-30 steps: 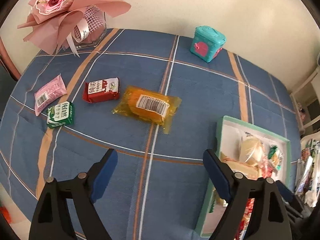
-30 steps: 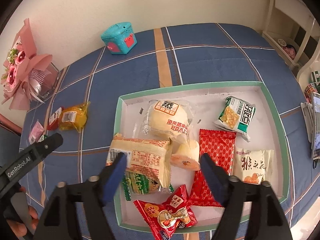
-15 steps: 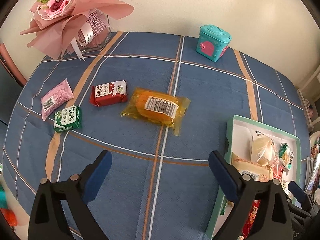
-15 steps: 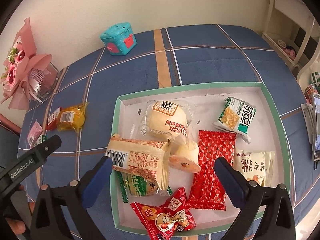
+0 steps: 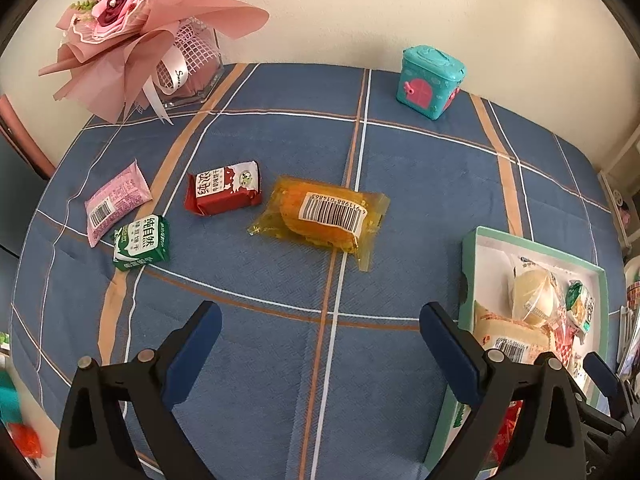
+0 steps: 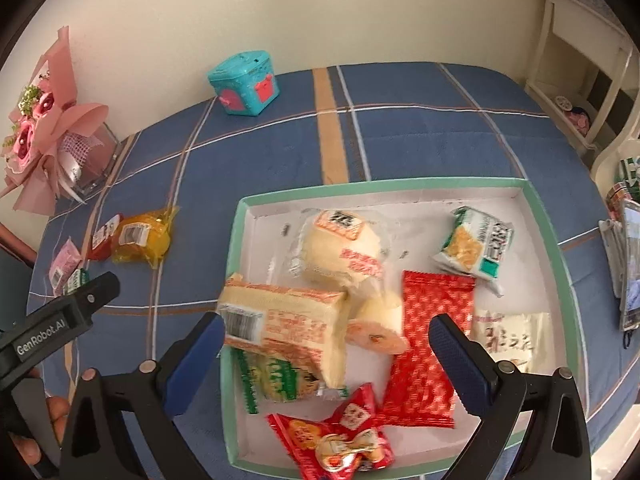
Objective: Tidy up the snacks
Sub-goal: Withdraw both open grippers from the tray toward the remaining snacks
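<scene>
On the blue plaid tablecloth lie an orange packet (image 5: 324,216) with a barcode, a red packet (image 5: 224,192), a green packet (image 5: 142,242) and a pink packet (image 5: 116,202). My left gripper (image 5: 320,344) hovers open above bare cloth in front of them, holding nothing. A green-rimmed tray (image 6: 236,248) holds several snacks: a pale bun (image 6: 340,248), a yellow cake pack (image 6: 288,328), a red foil packet (image 6: 430,344) and a green cracker packet (image 6: 476,244). My right gripper (image 6: 326,344) stands open above the tray, over the cake pack, its pads apart from it.
A pink bouquet (image 5: 136,32) in a glass holder stands at the back left by the wall. A teal toy box (image 5: 432,80) sits at the back. White furniture (image 6: 580,68) lies off the table's right edge. The left gripper's body (image 6: 56,324) and a hand show in the right wrist view.
Both grippers have opened wider. The left view has shifted a little, so the loose packets now lie more central. The yellow cake pack lies free in the tray between the right fingers.
</scene>
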Demonstrator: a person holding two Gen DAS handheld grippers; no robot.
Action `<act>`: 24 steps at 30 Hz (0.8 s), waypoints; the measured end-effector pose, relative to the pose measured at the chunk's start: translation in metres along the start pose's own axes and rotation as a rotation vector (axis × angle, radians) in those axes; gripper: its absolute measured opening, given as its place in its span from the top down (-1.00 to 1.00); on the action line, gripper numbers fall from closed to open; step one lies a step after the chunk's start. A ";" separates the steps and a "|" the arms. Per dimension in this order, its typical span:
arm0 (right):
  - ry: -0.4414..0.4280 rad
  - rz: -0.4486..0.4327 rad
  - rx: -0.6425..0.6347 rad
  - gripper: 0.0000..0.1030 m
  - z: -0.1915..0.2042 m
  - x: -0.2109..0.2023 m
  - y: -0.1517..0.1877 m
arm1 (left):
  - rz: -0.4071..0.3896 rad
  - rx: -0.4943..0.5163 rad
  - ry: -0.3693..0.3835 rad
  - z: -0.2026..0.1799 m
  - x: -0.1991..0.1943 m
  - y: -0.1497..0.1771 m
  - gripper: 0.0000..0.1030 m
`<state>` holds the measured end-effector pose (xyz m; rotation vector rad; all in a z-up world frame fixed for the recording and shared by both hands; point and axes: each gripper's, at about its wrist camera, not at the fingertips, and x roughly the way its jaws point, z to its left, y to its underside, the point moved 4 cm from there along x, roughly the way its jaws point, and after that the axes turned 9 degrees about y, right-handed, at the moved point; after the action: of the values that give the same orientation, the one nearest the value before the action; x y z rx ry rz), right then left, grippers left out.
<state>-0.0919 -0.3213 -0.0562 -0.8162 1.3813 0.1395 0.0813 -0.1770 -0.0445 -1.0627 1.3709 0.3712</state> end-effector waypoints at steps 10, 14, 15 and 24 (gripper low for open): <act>-0.051 -0.005 -0.070 -1.00 0.053 -0.004 0.006 | 0.000 -0.061 -0.080 0.048 0.001 -0.004 -0.93; -0.086 -0.021 -0.087 -1.00 0.077 -0.007 0.009 | -0.004 -0.113 -0.108 0.075 0.002 -0.001 -0.93; -0.097 -0.023 -0.093 -1.00 0.084 -0.007 0.009 | -0.005 -0.130 -0.115 0.083 0.001 0.001 -0.93; -0.154 -0.003 -0.143 -1.00 0.133 0.000 0.019 | -0.018 -0.247 -0.107 0.148 -0.003 0.002 -0.93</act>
<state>0.0057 -0.2296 -0.0687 -0.9075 1.2355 0.2960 0.1692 -0.0592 -0.0646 -1.2381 1.2406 0.5868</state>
